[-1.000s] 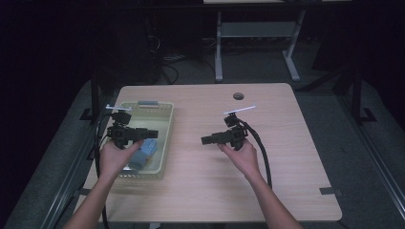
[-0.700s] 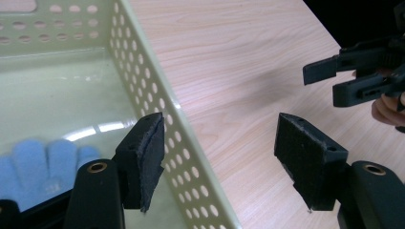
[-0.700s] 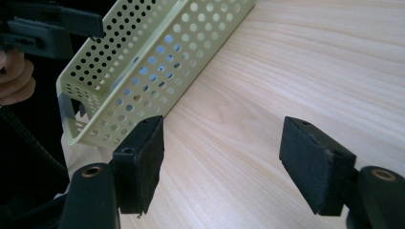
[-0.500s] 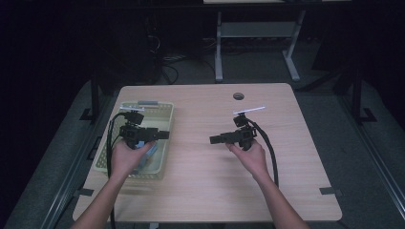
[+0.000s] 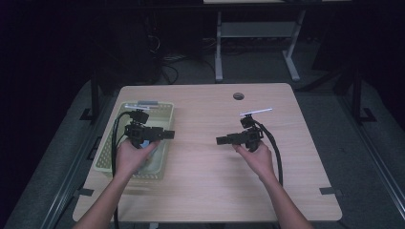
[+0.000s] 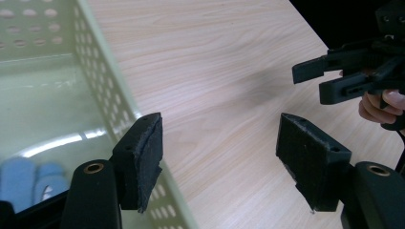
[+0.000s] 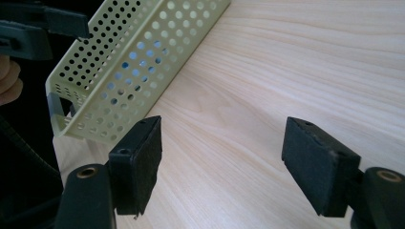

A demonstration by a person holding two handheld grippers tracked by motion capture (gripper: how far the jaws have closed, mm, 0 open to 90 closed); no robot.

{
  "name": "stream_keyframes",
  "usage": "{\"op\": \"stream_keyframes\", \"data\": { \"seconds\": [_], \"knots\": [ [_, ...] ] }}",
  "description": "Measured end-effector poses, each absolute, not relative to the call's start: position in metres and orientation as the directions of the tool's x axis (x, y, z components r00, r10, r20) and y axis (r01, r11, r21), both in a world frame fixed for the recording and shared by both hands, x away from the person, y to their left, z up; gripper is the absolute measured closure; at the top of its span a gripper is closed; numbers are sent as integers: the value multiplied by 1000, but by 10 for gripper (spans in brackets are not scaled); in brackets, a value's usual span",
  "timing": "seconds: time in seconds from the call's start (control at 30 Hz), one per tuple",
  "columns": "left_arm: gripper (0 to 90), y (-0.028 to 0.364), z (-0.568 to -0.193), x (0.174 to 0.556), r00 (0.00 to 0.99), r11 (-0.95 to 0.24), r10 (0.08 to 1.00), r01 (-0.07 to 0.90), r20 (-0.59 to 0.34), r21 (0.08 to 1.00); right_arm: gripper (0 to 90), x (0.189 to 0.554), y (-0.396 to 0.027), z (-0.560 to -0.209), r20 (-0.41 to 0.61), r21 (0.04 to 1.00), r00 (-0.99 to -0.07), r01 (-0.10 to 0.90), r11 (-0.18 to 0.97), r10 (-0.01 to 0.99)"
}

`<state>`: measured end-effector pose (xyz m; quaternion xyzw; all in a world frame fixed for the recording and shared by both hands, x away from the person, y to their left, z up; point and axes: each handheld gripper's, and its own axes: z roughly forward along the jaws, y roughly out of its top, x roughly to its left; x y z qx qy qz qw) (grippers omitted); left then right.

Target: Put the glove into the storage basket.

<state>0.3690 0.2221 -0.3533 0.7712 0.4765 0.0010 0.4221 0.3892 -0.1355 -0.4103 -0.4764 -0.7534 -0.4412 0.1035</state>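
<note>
My left gripper [image 5: 169, 135] is held over the right wall of a pale green perforated basket [image 5: 165, 160], pointing right, open and empty. In the left gripper view its pads [image 6: 143, 157] straddle the basket wall [image 6: 105, 81], and a blue object [image 6: 28, 183] lies on the basket floor. My right gripper [image 5: 220, 140] hovers above the middle of the wooden table [image 5: 215, 191], pointing left at the other one, open with nothing between its pads [image 7: 138, 160]. The two grippers face each other across a stretch of bare wood.
A round cable hole [image 5: 238, 96] sits at the table's far side. Grey tape marks [image 5: 329, 191] lie near the front corners. The right gripper view shows the basket's outer side [image 7: 143, 57] and the left gripper [image 7: 38, 28] beyond it. A dark floor and desk legs surround the table.
Both hands have drifted a little to the right. The left hand now covers the blue object that showed in the basket a second ago. Both sets of jaws stay apart.
</note>
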Motion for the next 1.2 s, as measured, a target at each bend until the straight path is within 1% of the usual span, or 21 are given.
{"op": "stream_keyframes", "data": {
  "seconds": [0.37, 0.6, 0.77, 1.2],
  "knots": [
    [316, 198, -355, 368, 572, -217, 721, 722, -391, 657, 290, 387, -157, -408, 569, 558, -504, 817, 145, 650],
    [311, 182, -358, 369, 587, -230, 708, 717, -393, 657, 290, 382, -170, -414, 573, 559, -502, 817, 139, 647],
    [308, 170, -361, 367, 596, -238, 697, 716, -398, 656, 285, 379, -182, -417, 577, 551, -484, 825, 124, 659],
    [307, 152, -371, 365, 611, -251, 683, 711, -400, 657, 284, 373, -202, -418, 572, 552, -470, 827, 109, 672]
  ]
}}
